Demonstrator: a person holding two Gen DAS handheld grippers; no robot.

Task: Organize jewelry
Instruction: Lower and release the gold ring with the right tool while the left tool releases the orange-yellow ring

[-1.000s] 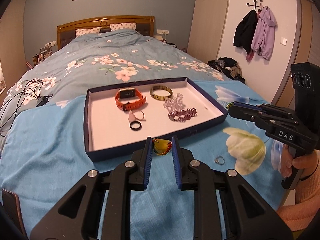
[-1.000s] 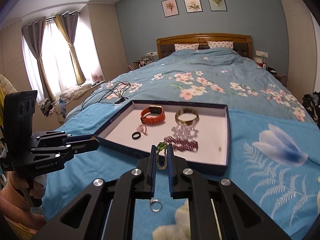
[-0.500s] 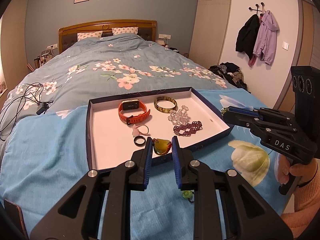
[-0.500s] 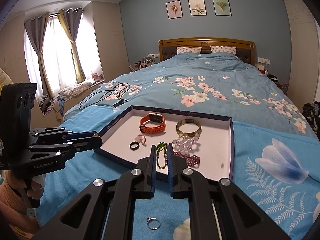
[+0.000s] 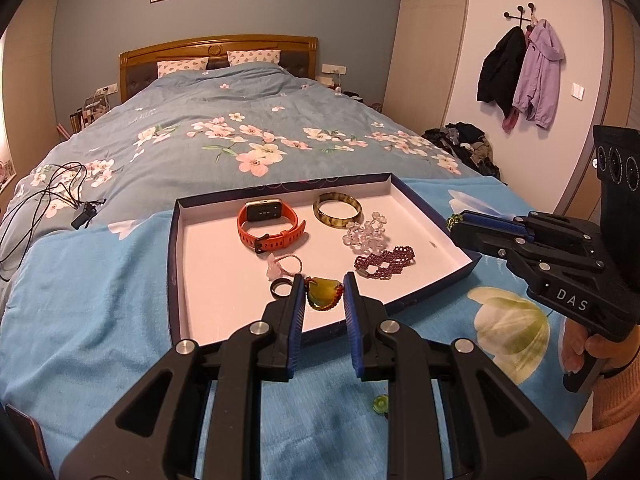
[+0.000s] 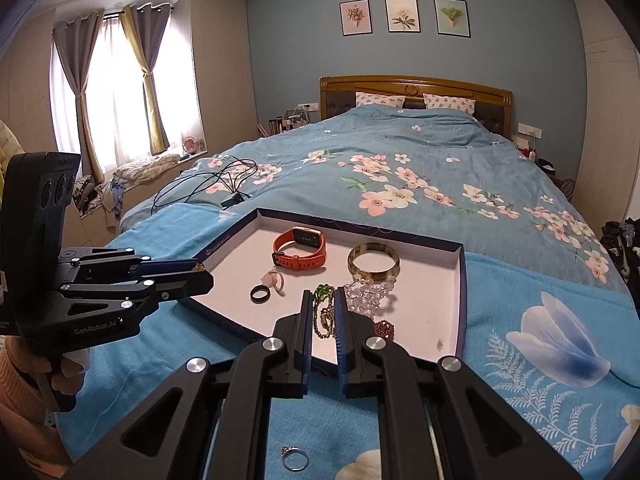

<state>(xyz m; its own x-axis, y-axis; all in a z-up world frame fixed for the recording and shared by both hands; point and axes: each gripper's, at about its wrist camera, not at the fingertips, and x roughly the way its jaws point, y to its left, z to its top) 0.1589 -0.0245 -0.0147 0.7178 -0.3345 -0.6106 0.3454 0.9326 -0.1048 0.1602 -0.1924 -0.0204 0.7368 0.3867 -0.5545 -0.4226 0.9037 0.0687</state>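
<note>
A dark blue tray with a white floor lies on the bed. It holds an orange watch, an amber bangle, a clear bead bracelet, a purple bead bracelet, a pink ring and a black ring. My left gripper is shut on a yellow-green pendant above the tray's near part. My right gripper is shut on a green bead chain over the tray's near edge.
A silver ring and a small green piece lie on the blue blanket in front of the tray. Black cables lie at the bed's left side. Coats hang on the right wall.
Both grippers have moved forward and up with their pieces, from the blanket in front of the tray to over its near part.
</note>
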